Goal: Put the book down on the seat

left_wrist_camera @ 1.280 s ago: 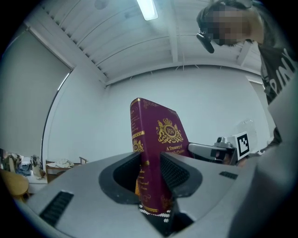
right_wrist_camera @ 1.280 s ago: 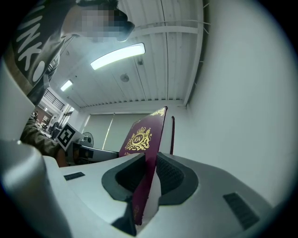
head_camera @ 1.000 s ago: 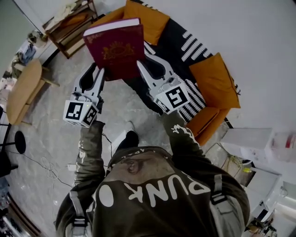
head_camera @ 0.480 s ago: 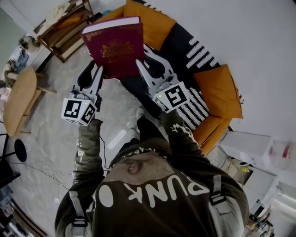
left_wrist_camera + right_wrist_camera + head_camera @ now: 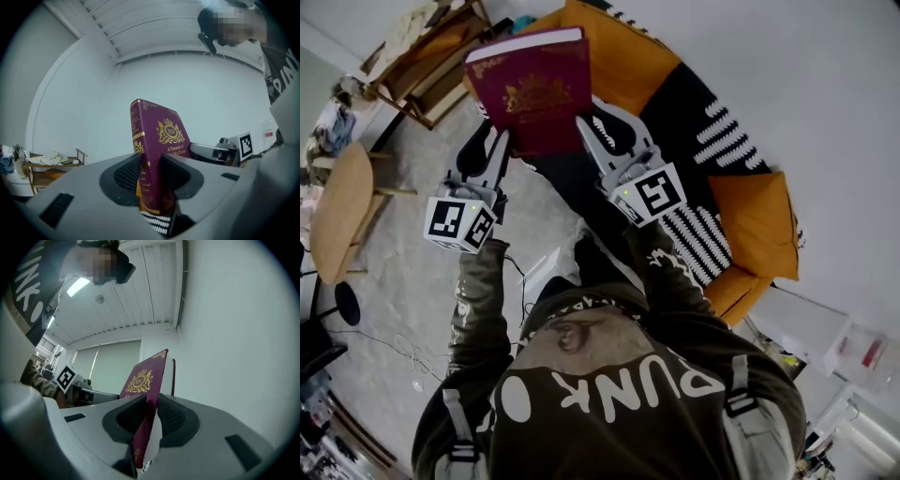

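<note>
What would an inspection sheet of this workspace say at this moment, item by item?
Surface: sofa seat, black with white stripes, orange cushions at its ends; no book on it.
Job's things: maroon book with gold crest, held in the air.
Clutter: cloths on a wooden shelf.
Grippers: left hand-held gripper shut on the book near its spine; right hand-held gripper shut on it near the page edge.
Cables: white cable loose on the floor.
Surroundings: round wooden table, pale stone-like floor.

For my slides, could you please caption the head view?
Left gripper and right gripper hold a maroon book by an orange sofa.
</note>
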Action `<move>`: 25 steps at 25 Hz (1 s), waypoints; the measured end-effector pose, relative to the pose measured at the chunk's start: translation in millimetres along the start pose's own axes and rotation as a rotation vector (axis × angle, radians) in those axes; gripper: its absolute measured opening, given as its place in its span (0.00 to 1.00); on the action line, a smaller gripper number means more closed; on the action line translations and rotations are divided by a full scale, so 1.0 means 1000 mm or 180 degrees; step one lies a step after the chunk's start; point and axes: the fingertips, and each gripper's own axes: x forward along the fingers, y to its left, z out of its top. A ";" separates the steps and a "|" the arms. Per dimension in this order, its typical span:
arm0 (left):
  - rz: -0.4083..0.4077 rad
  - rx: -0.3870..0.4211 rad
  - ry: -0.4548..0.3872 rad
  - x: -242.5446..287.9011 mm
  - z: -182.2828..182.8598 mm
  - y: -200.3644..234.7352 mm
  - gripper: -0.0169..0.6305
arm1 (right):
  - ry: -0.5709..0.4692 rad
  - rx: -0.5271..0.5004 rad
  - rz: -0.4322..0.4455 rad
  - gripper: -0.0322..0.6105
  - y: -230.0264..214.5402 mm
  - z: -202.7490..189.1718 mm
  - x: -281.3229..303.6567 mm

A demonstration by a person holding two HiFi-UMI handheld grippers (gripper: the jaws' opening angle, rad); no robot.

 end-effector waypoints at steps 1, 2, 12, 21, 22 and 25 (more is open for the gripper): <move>0.0005 -0.0010 0.0031 0.013 -0.003 0.006 0.21 | 0.0049 0.0002 0.0023 0.16 -0.012 -0.008 0.007; 0.0009 -0.0021 0.0049 0.022 -0.005 0.011 0.21 | 0.0084 -0.0006 0.0042 0.16 -0.021 -0.014 0.012; -0.0032 -0.0240 0.0347 0.096 -0.094 0.051 0.21 | 0.0406 0.0203 -0.0048 0.16 -0.084 -0.112 0.041; -0.0106 -0.0657 0.0829 0.173 -0.271 0.123 0.21 | 0.0942 0.0510 -0.0303 0.16 -0.147 -0.298 0.083; -0.0118 -0.0686 0.0888 0.181 -0.291 0.127 0.21 | 0.0996 0.0559 -0.0341 0.16 -0.155 -0.319 0.083; -0.0161 -0.0789 0.1067 0.204 -0.351 0.145 0.21 | 0.1178 0.0711 -0.0437 0.16 -0.172 -0.382 0.087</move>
